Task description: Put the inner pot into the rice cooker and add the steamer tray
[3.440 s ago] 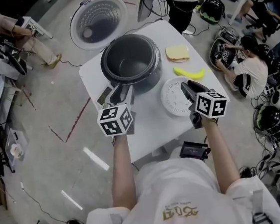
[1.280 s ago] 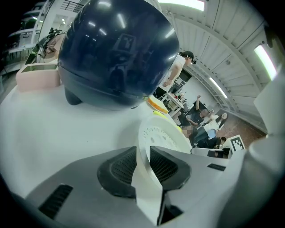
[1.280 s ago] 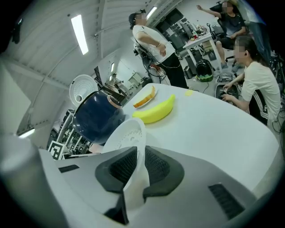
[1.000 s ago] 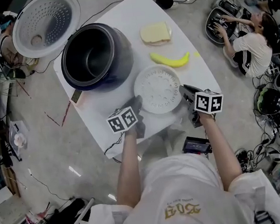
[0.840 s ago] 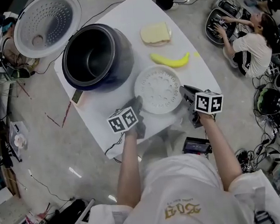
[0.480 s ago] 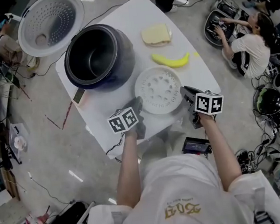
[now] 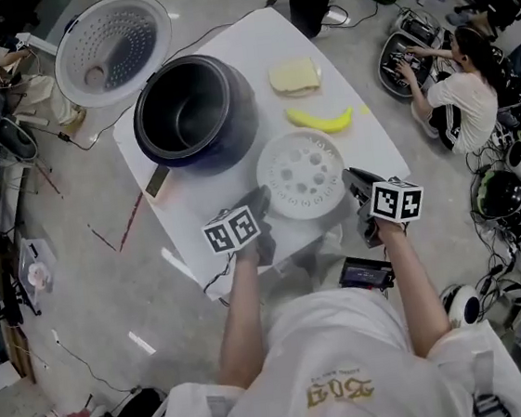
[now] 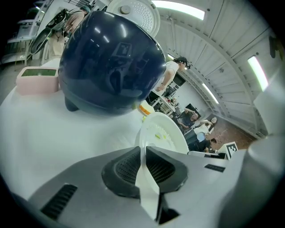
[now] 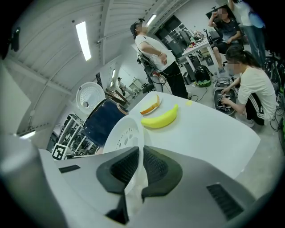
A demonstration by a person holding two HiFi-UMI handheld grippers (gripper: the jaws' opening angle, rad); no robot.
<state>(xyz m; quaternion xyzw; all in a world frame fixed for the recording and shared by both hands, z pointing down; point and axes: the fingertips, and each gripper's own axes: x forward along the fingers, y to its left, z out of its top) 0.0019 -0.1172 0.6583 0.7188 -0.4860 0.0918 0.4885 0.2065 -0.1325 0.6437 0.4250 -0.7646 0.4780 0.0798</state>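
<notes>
Steamer tray (image 7: 301, 172): white perforated disc just near-right of the rice cooker (image 7: 238, 131), not touching it. The left hand-held gripper (image 7: 261, 203) is on the rim nearer the cooker, and the right hand-held gripper (image 7: 355, 181) is on the rim farthest from it. Both jaw pairs have just been closing and the pads now clamp the thin edge. I can't tell if the tray is clear of the surface (image 7: 365, 140) yet.

My read: light, stiff thin plastic with a smooth rim, so there's little to bite and it could pivot or slip. The opposite-rim hold is right. Keep it level and don't squeeze inward.

Inner pot (image 7: 189, 117) looks already seated in the cooker, with the lid (image 7: 113, 49) open behind it. Banana (image 7: 320, 119) and bread (image 7: 294, 76) lie right of the cooker.

No readable brand on tray or cooker, only the square markers on my gripper cubes (image 7: 396, 201).
</notes>
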